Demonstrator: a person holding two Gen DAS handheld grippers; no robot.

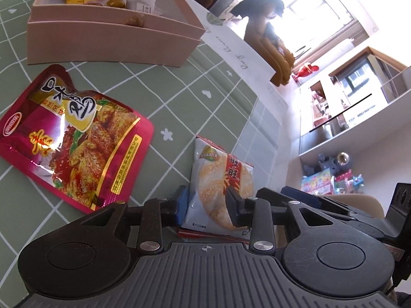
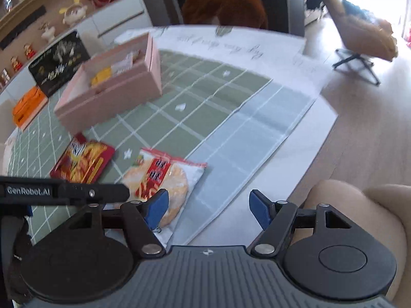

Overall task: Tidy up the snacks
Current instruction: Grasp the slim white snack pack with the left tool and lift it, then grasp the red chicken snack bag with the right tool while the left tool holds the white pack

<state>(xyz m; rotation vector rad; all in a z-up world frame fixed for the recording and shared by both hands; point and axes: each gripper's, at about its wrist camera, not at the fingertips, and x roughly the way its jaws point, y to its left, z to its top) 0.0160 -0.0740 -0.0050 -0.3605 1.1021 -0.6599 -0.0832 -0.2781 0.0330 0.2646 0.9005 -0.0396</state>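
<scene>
My left gripper (image 1: 206, 204) is shut on a pale rice cracker packet (image 1: 218, 187), its blue pads pinching the packet's near end just over the green checked cloth (image 1: 179, 95). The same packet (image 2: 164, 179) shows in the right wrist view, with the left gripper's black arm (image 2: 64, 192) across its left side. A red snack pouch (image 1: 74, 138) lies flat on the cloth to the left; it also shows in the right wrist view (image 2: 82, 161). My right gripper (image 2: 209, 206) is open and empty, just right of the packet. A pink box (image 1: 113, 43) holding several snacks stands beyond.
White paper sheets (image 1: 231, 48) lie past the cloth's far edge. An orange box (image 2: 28, 107) and a black box (image 2: 59, 61) sit behind the pink box (image 2: 113, 87). The table edge (image 2: 316, 141) falls off to the right, with floor and a chair (image 2: 359, 38) beyond.
</scene>
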